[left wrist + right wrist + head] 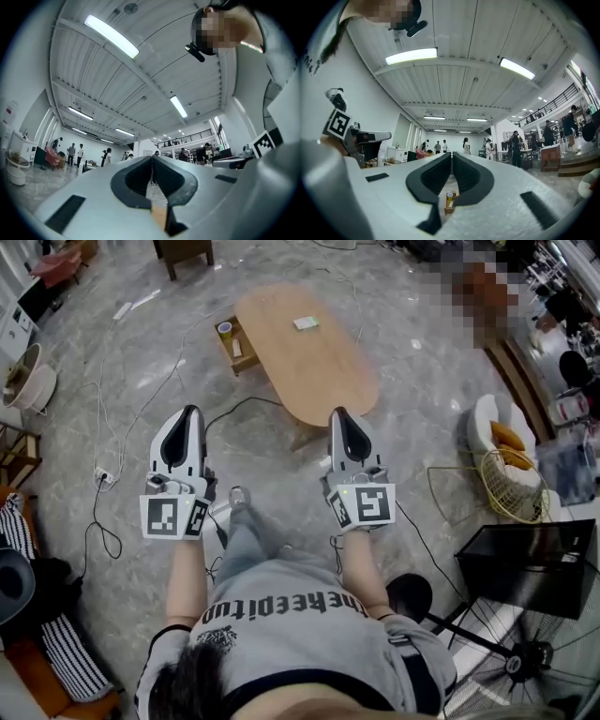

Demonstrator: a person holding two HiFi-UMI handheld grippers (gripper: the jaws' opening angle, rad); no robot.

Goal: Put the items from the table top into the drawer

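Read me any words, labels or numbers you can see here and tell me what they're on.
Black print across the grey T-shirt: upside down, letters unclear.
Black-and-white square markers on the two cubes: patterns, no letters.
Small pale card on the oval wooden table: too small to read.

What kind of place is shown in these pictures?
Probably a large open hall, perhaps a studio: an oval wooden table on a marble-like floor, a high ceiling with strip lights, a railed mezzanine.

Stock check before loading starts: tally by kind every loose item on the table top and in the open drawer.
Flat pale-green packet, on the table top: 1
Cup, in the drawer: 1
Small white item, in the drawer: 1
Total: 3
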